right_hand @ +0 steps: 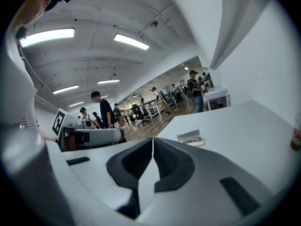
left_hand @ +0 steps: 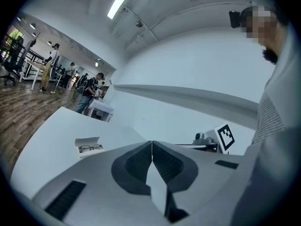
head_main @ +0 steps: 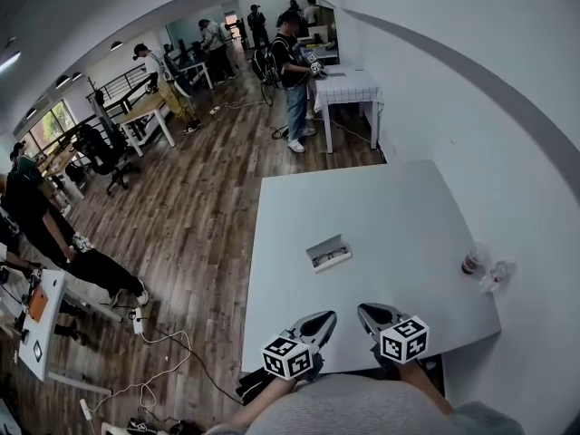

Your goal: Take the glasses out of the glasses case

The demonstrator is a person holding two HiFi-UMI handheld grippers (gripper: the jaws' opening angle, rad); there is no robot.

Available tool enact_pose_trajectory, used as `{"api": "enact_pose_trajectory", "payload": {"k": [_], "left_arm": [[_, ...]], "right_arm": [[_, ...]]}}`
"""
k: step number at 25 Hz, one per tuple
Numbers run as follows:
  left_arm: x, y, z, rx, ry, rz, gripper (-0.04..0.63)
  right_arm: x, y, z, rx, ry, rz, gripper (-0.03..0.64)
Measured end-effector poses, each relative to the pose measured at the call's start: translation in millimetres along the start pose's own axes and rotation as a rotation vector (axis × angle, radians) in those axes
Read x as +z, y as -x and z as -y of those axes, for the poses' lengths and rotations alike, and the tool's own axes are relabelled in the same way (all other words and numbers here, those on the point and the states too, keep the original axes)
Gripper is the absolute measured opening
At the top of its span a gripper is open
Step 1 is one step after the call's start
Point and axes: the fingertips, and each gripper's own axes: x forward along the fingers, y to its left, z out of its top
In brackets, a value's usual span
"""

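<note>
An open white glasses case [head_main: 328,253] lies near the middle of the white table [head_main: 399,207], with dark-framed glasses [head_main: 332,259] inside it. The left gripper view shows the case [left_hand: 88,146] far off to the left; in the right gripper view the case [right_hand: 191,138] sits ahead, slightly right. Both grippers hover at the table's near edge, well short of the case. My left gripper [head_main: 328,318] is shut with nothing in it, jaws touching [left_hand: 152,145]. My right gripper [head_main: 364,313] is also shut and empty [right_hand: 153,142].
A small clear cup with dark contents [head_main: 471,262] and crumpled plastic wrap [head_main: 497,275] sit at the table's right edge beside the white wall. Wooden floor lies left of the table. Several people stand at other tables further back in the room.
</note>
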Motion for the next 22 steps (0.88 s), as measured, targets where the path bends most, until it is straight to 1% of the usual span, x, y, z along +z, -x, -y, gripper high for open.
{"api": "enact_pose_trajectory", "payload": {"k": [6,11,13,22], "left_arm": [[-2.2,5.3,-9.8,0.014,-0.021,-0.032,0.012],[4.6,18.1,-26.7,0.042,-0.013,-0.016,0.012],[5.0,21.4,-32.6,0.048,-0.011,-0.021,0.012],[10.5,24.2,-39.1,0.031,-0.018,-0.036,0.012]], "right_arm": [[-3.3,-10.3,1.8,-0.006,-0.006,-0.022,0.014],[-5.4,-20.8,-1.1,-0.016,-0.012,-0.021,0.014],[-5.8,-24.9,-1.4,-0.021,-0.014,-0.017,0.014],[6.1,-32.5,-1.2,-0.022,0.017,-0.024,0.015]]}}
